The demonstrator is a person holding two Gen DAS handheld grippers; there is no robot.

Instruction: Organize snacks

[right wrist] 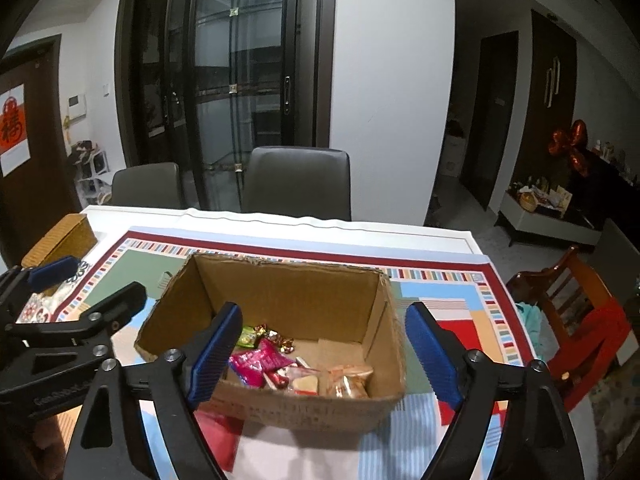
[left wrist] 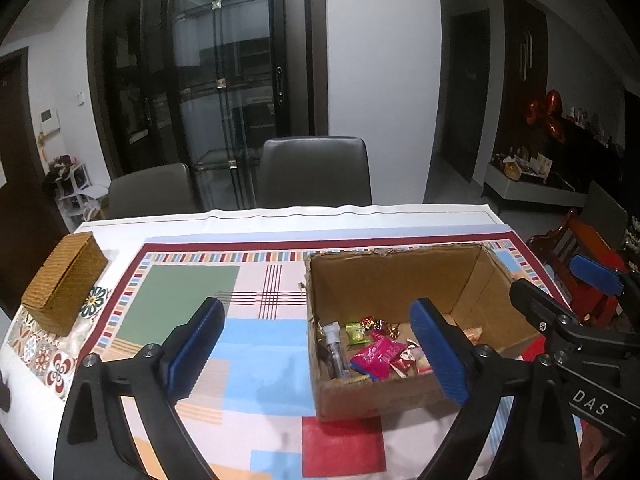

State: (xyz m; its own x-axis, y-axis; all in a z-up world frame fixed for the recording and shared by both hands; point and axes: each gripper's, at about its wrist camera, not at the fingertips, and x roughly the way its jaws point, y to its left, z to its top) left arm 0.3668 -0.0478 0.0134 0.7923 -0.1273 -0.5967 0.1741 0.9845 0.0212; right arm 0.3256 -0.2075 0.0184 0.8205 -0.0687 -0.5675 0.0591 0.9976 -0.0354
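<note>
An open cardboard box (left wrist: 400,272) stands on the patterned tablecloth (left wrist: 256,344). Inside lie a pink packet (left wrist: 378,354), a green candy (left wrist: 355,332), gold-red wrapped sweets (left wrist: 380,325) and a small clear bottle (left wrist: 336,354). My left gripper (left wrist: 316,304) hovers open before the box's left front corner, gripping nothing. In the right wrist view the box (right wrist: 288,288) also holds the pink packet (right wrist: 256,364) and pale pastry packs (right wrist: 348,380). My right gripper (right wrist: 324,308) is open in front of the box, pads clear of it. Each gripper shows in the other's view: right gripper (left wrist: 560,284), left gripper (right wrist: 92,280).
A woven golden box (left wrist: 66,280) sits at the table's left edge. Two grey chairs (left wrist: 316,172) (left wrist: 152,190) stand behind the far side. A red wooden chair (right wrist: 576,300) is off the table's right edge. Glass doors and a white wall lie beyond.
</note>
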